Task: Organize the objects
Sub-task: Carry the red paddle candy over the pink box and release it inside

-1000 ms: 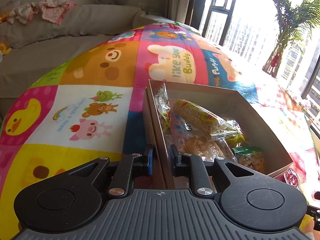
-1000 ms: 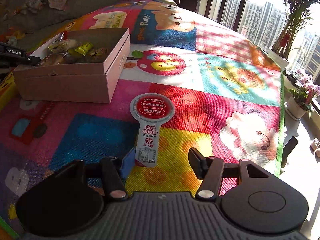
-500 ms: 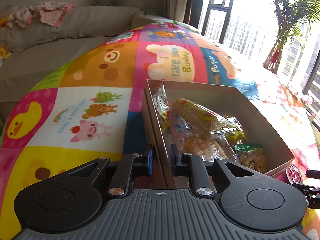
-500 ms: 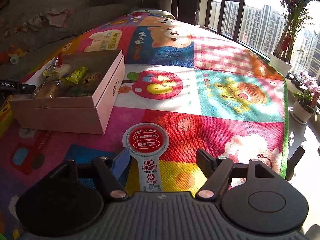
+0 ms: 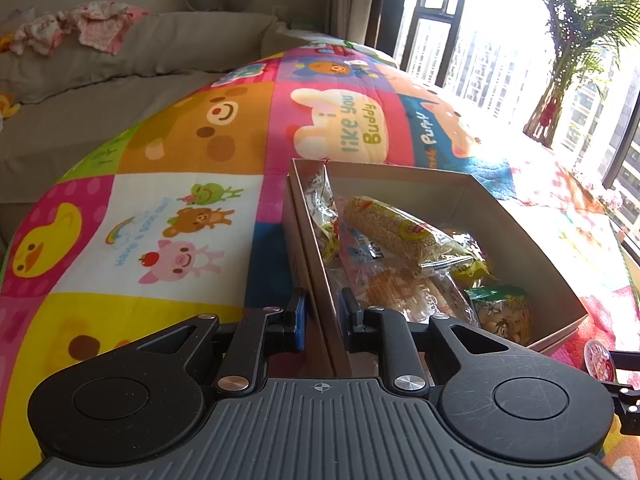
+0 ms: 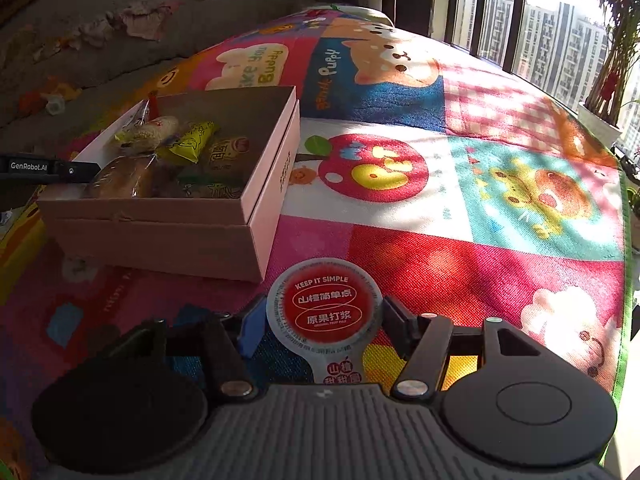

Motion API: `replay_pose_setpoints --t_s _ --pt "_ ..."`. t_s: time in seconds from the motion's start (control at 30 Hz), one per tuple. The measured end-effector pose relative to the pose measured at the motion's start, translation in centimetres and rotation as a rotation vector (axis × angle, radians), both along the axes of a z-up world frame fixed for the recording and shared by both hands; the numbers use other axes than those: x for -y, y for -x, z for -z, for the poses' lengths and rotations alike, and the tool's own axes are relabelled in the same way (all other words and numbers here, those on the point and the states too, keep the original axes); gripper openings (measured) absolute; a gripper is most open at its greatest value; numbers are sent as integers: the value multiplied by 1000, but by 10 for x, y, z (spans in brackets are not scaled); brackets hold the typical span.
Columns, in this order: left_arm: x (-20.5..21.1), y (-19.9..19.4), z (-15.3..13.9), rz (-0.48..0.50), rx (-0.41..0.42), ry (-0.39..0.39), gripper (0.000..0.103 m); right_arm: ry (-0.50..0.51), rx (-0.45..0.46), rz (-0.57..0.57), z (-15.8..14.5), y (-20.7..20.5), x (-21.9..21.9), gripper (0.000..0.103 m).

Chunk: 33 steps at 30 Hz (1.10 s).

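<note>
- While the left tongs [image 5: 322, 312] pinch the near wall of the box [image 5: 316, 264], one finger sits outside the wall and the other sits inside it.
- Those tongs are closed tight on that thin cardboard wall.
- Just ahead of the left tongs, inside the box, lie snack packs: a long corn-coloured roll [image 5: 394, 230] in clear wrap, a bread pack [image 5: 408, 292] right by the inside finger, and a green peanut bag [image 5: 502, 312] off to the right.
- The box rests on a bright play mat [image 5: 180, 216] with a duck, a pig, a bear and a frog drawn on it.
- The right tongs [image 6: 320, 322] have the round red lid of a snack cup [image 6: 326, 306] between their fingers.
- Their jaws are closing on it, with the blue pad touching or almost touching the left edge of the lid and the black finger at its right edge.
- I cannot tell if the pads press on it yet.
- A long white tab of the snack cup runs back toward the body of the right tongs.
- Ahead and to the left of the right tongs stands the same box [image 6: 256, 168], pinkish on the outside, near the snack cup but not touching it.
- Far ahead of both tongs there is a grey sofa [image 5: 120, 68] with pink clothes on it.
- To the right, past the mat, a tall green plant [image 5: 560, 68] stands by the sunny window.
</note>
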<state>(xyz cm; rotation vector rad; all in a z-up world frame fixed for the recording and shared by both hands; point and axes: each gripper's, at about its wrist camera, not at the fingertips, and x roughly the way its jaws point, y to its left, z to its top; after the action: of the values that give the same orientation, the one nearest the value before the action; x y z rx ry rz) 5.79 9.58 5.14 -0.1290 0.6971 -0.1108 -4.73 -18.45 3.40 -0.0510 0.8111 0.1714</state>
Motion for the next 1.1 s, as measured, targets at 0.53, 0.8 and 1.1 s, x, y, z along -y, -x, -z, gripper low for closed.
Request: replay_pose_setpoints --t_s 0.53,0.8,1.1 --pt "0 1 0 7 3 2 20 -238 -4 -73 -87 15 -10 61" --pt "-3 0 2 15 14 18 21 -225 118 -73 -135 -58 -46 61" --pt "-4 0 3 24 19 16 21 -231 199 -23 -127 -126 -78 63"
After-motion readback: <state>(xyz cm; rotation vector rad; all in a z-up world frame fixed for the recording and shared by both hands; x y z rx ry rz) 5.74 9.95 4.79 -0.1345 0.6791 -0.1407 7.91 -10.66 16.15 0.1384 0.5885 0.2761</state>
